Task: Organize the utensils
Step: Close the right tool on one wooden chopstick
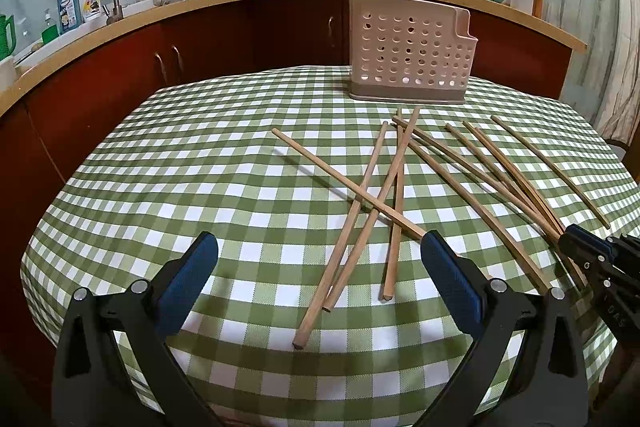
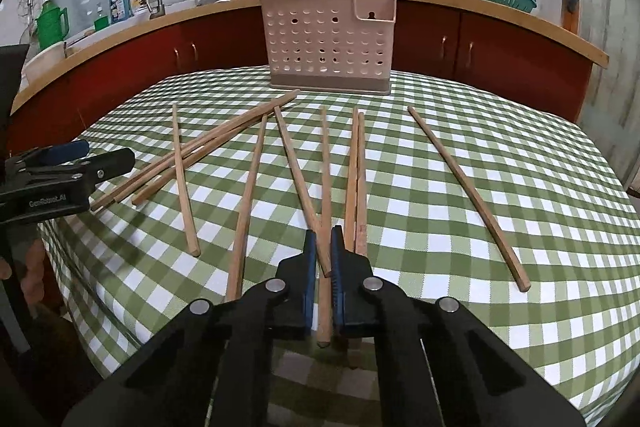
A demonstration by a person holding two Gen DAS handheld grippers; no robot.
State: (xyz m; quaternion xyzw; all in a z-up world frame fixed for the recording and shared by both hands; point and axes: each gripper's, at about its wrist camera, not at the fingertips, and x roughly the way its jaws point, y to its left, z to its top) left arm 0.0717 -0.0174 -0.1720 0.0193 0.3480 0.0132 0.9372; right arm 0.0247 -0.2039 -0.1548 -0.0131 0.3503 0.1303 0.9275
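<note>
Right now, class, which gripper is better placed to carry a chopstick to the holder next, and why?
The right gripper: its fingers are closed around chopsticks, with the holder straight ahead. The left gripper is open, holding nothing.

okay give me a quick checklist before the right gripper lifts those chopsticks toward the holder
1. Right gripper closed on chopsticks: ok, jaws nearly together around two crossing chopsticks.
2. Grip secure: cannot tell; the sticks cross between the pads, so one may slip.
3. Left gripper out of the way: ok, open, holding nothing, off to the left.
4. Utensil holder upright: ok, at the table's far edge.
5. Holder has room: cannot tell, inside not visible.
6. Other chopsticks lying over the gripped ones: cannot tell; a pair lies close beside.
</note>
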